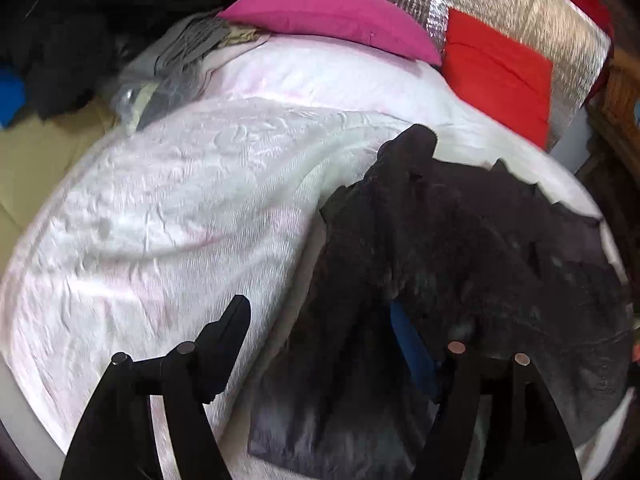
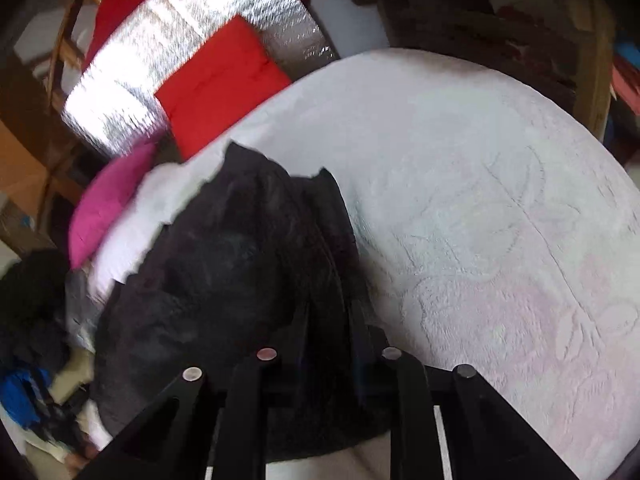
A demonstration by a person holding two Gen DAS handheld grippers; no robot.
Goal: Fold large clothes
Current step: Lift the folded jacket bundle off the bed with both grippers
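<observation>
Garment [image 1: 460, 248], dark and crumpled, lies on my white bedspread [image 1: 180, 208] below the pink pillow [image 1: 332, 20]. My left gripper [image 1: 320, 328] stands open, one finger over the cloth (not pinching). My right gripper [image 2: 332, 320] is nearly closed, bunched fabric between its fingers.

Two pillows [image 1: 332, 20] [image 1: 496, 72] — one garment [image 1: 460, 240] (black)

Our left tongs [image 1: 336, 344] gape wide at the frame's bottom; our right tongs [image 2: 324, 320] sit pinched narrow, bottom centre.
</observation>
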